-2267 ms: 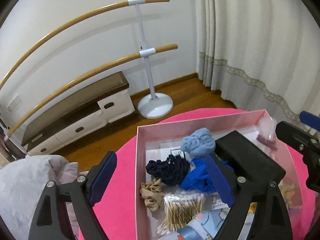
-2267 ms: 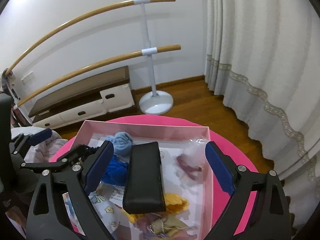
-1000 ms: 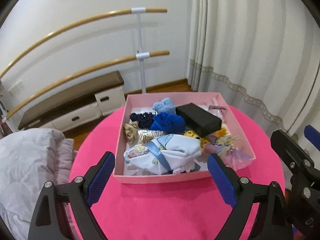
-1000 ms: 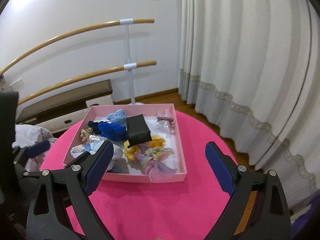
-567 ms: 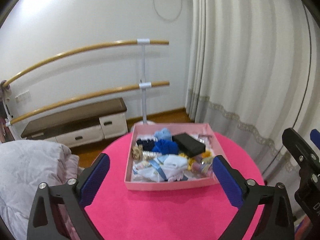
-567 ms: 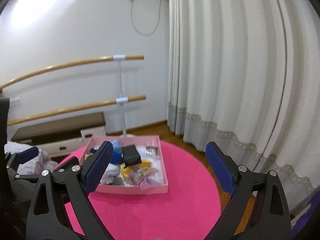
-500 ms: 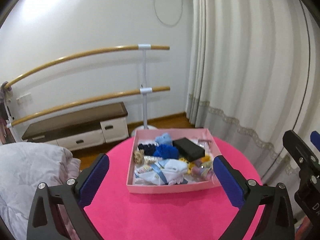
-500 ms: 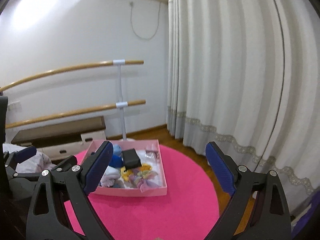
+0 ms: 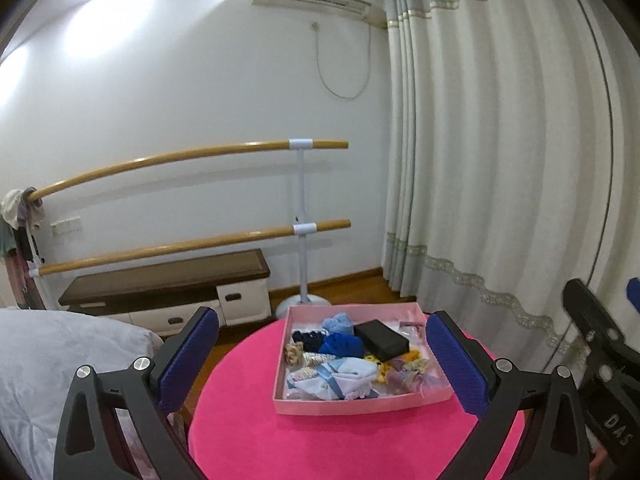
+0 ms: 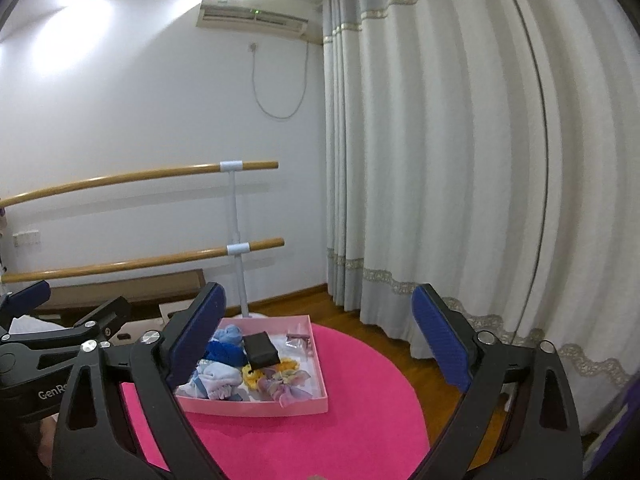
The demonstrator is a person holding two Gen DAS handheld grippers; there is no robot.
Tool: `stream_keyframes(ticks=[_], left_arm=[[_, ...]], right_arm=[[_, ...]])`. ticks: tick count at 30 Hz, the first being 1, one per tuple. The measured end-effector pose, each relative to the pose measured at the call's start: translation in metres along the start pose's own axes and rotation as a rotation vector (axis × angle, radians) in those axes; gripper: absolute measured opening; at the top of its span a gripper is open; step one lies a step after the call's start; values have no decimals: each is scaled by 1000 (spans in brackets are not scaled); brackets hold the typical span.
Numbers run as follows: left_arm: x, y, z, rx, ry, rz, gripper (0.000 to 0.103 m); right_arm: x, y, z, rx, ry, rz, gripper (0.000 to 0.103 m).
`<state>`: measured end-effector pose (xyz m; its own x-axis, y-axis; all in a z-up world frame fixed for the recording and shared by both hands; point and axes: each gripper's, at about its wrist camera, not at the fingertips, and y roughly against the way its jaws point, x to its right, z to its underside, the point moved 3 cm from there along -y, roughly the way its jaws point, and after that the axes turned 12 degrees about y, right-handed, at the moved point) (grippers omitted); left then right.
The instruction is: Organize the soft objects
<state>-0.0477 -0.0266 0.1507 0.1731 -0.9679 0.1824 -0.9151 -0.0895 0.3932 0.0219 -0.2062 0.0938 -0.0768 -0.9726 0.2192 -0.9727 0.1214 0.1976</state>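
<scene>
Both grippers hang above the near edge of the round pink table, jaws spread wide and empty; the right gripper has just been opening further, the left gripper stands likewise. Bare pink surface lies between them and the shallow pink box, which holds scrunchies, folded cloth and a black case.
</scene>
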Motion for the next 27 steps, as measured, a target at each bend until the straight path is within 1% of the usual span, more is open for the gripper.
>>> stream_keyframes(ticks=[2,5,7,10,17,27], left_arm=[[1,2,1,2,4,12,103],[2,5,1,13,0,12,103],[3,2,3,20,2,17,103],[2,1,5,28,6,25,103],[-1,1,7,44,3,11,103],[-2,-10,10,40,3,20,103]], right_arm=[[3,5,-1,14,-7,13,103],[6,12,-3,39,-16,0,103],[6,14,-5,46,-6,9,103],[5,13,-4,45,-6,11,103],[7,13,-5,46,-11,9,103],[5,15,-5,55,-5,11,103]])
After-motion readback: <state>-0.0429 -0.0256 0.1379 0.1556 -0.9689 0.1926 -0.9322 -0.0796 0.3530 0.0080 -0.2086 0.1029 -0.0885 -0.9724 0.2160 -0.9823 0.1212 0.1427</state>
